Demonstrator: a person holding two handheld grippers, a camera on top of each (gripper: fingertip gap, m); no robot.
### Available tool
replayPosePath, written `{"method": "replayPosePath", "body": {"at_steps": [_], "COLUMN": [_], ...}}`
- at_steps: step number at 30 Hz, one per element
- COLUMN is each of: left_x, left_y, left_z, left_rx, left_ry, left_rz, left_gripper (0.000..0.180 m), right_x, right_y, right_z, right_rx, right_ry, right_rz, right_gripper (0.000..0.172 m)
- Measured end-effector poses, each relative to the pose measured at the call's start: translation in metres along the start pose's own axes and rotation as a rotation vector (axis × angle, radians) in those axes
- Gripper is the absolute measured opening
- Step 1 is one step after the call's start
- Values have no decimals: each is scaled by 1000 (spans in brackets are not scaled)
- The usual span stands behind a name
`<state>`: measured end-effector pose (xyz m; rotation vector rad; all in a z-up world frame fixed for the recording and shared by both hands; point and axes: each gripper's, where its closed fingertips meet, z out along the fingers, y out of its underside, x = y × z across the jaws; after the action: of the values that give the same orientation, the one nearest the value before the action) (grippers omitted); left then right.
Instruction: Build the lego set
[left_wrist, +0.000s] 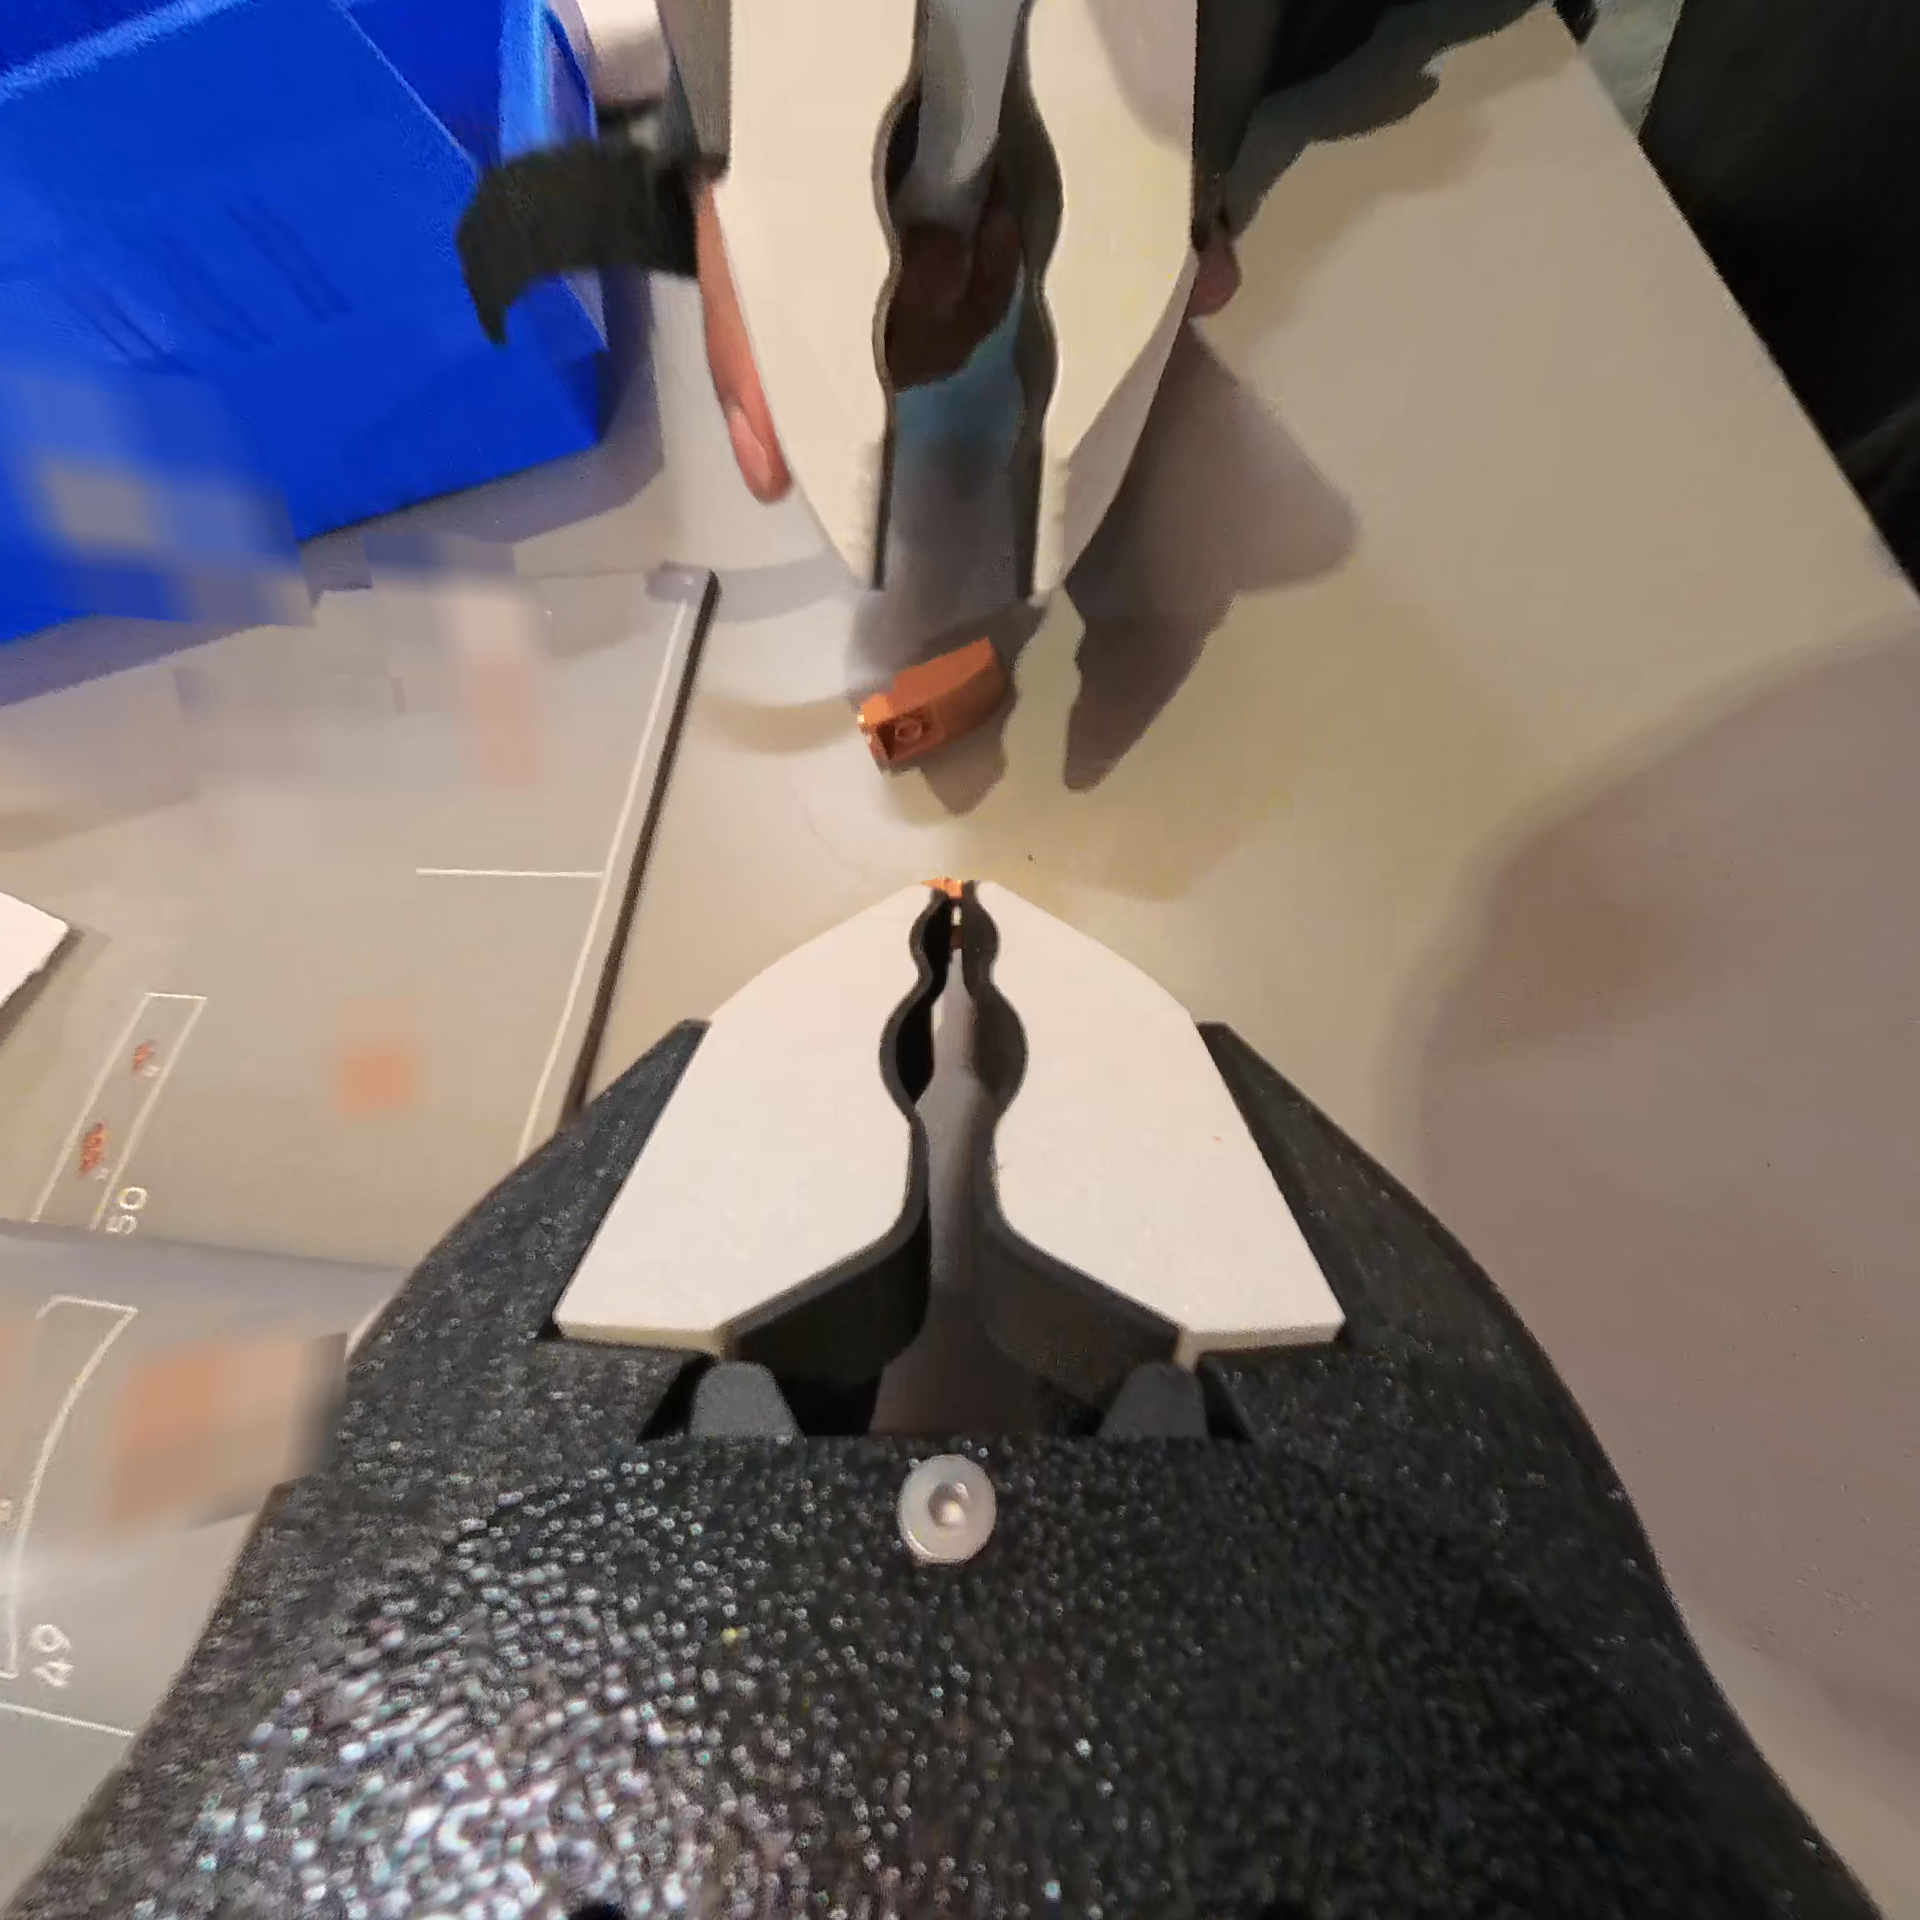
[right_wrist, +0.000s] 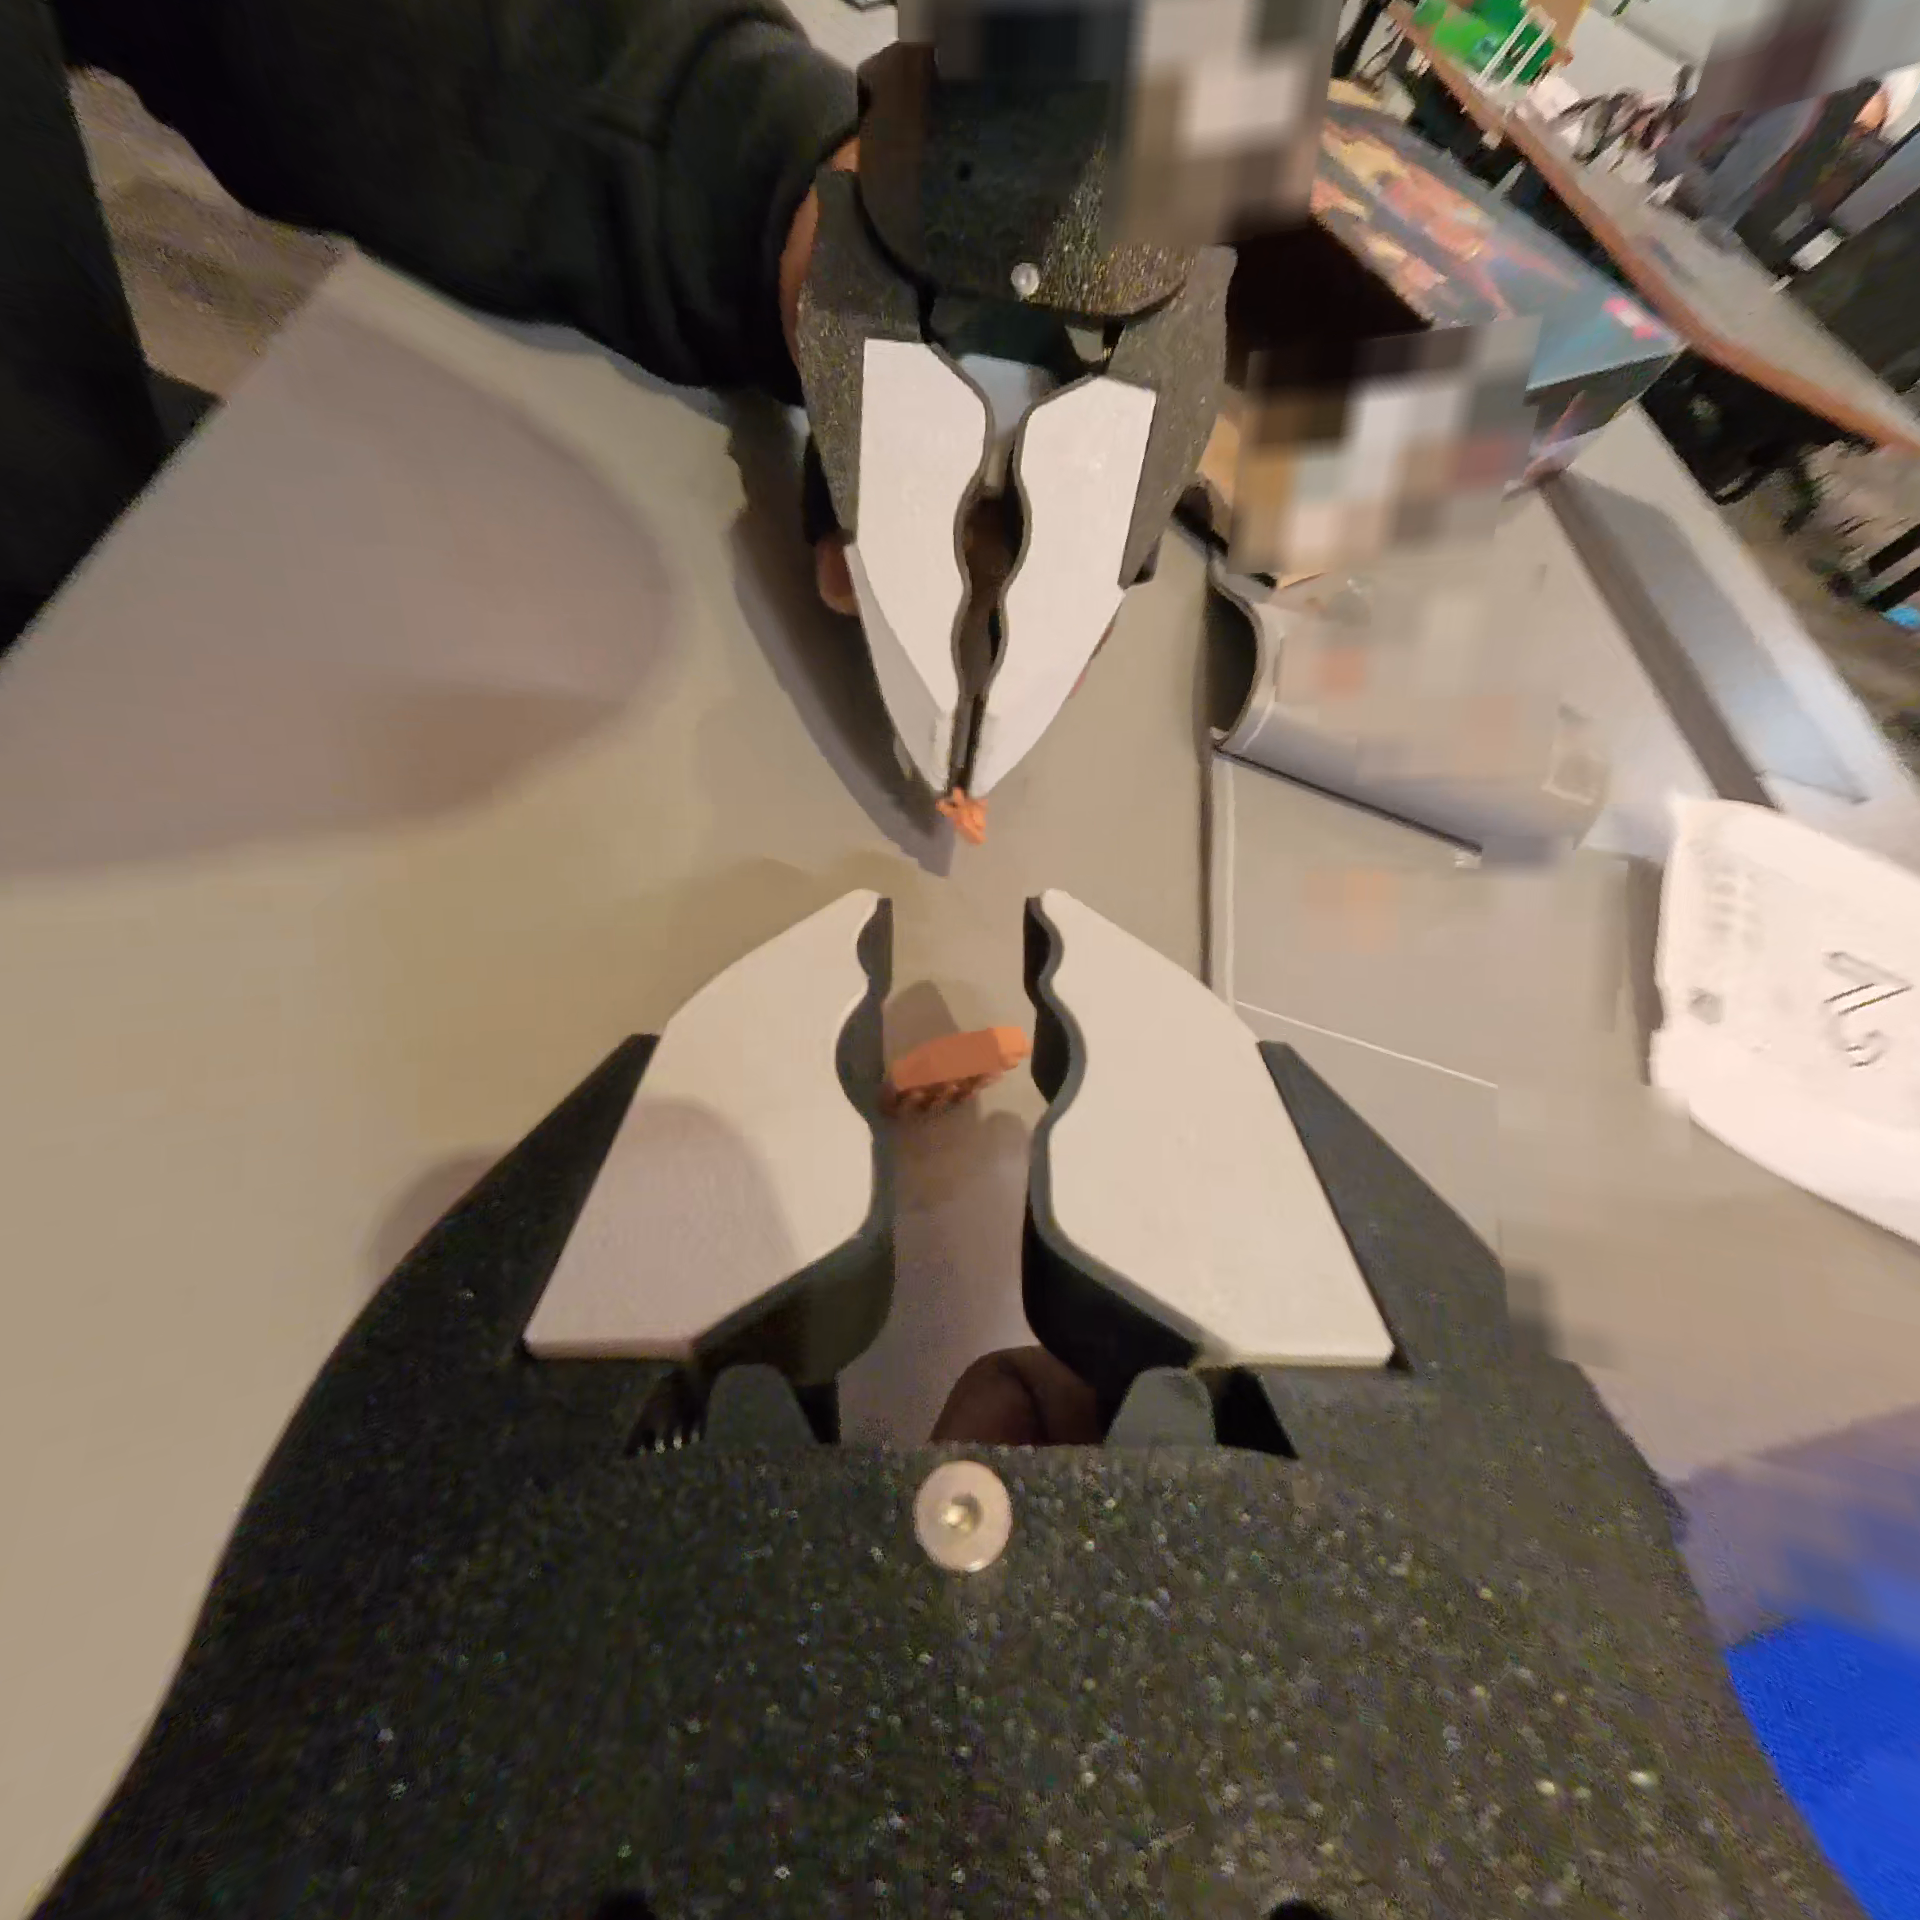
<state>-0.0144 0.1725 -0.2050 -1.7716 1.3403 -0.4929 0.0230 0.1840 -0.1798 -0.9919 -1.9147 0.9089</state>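
Note:
My left gripper (left_wrist: 951, 891) is shut on a small orange piece (left_wrist: 943, 885) that peeks out at its tips. The right wrist view shows that same gripper (right_wrist: 961, 790) pointing down at the beige table (left_wrist: 1455, 727), with the orange piece (right_wrist: 963, 814) pinched at its tips. My right gripper (right_wrist: 956, 914) is open. An orange brick (right_wrist: 956, 1055) lies on the table below the gap between its fingers, which do not touch it. In the left wrist view the right gripper (left_wrist: 961, 587) hangs just above that brick (left_wrist: 930, 704).
A blue bin (left_wrist: 260, 312) stands at the far left. A grey board with white lines (left_wrist: 364, 935) lies left of the grippers. A white sheet of paper (right_wrist: 1787, 997) lies at the right. The table's edge (left_wrist: 1714, 312) runs along the far right.

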Motion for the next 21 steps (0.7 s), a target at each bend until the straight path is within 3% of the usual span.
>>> {"method": "replayPosePath", "body": {"at_steps": [1,10,14,21], "left_x": [0,21,39,65], "left_y": [-4,-51,-65,-79], "left_z": [-1,-10,-13,-17], "left_rx": [25,313,432,529], "left_ry": [-6,18,81,151], "left_rz": [15,206,277,388], "left_gripper": [1,1,1,1], "right_x": [-1,-23,-41,-56], "right_y": [-1,-17,-29,-43], "right_z": [0,2,-4,-16], "right_rx": [3,72,135,199], "right_ry": [-19,-203,-389,-557], "right_rz": [36,218,339,446], "right_gripper": [24,25,29,31]}}
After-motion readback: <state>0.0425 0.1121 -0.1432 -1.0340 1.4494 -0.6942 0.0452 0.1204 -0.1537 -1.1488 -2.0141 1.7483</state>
